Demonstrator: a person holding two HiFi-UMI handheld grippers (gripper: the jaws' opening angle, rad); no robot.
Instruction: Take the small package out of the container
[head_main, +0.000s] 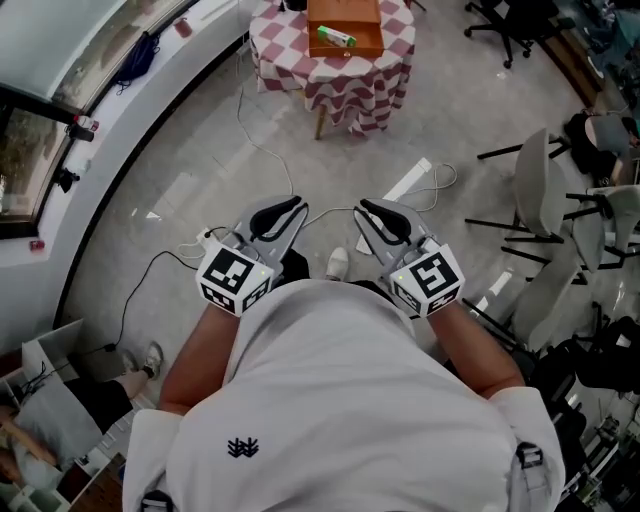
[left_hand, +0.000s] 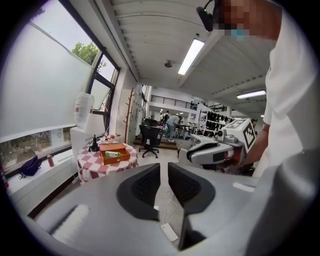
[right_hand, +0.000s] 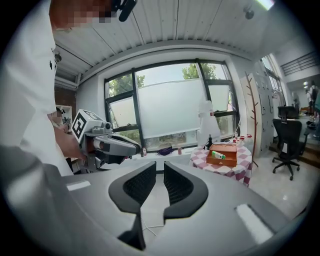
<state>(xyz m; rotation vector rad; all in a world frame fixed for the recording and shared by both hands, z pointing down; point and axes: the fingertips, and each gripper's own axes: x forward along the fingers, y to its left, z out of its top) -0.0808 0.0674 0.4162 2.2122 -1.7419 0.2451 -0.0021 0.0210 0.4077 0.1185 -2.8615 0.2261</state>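
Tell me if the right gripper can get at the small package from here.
Probably not yet: the right gripper is near the person's body, while the small package lies in the wooden box on the checkered table across the floor. Nothing blocks the way.

The head view looks steeply down from above the person's shoulders onto the left gripper (head_main: 290, 210) and right gripper (head_main: 370, 210), the checkered table (head_main: 350, 95) well ahead of their jaws; each gripper view rides close behind its own jaws, facing nearly level along them. All three share that distant table; each gripper view also catches the other gripper beside it.
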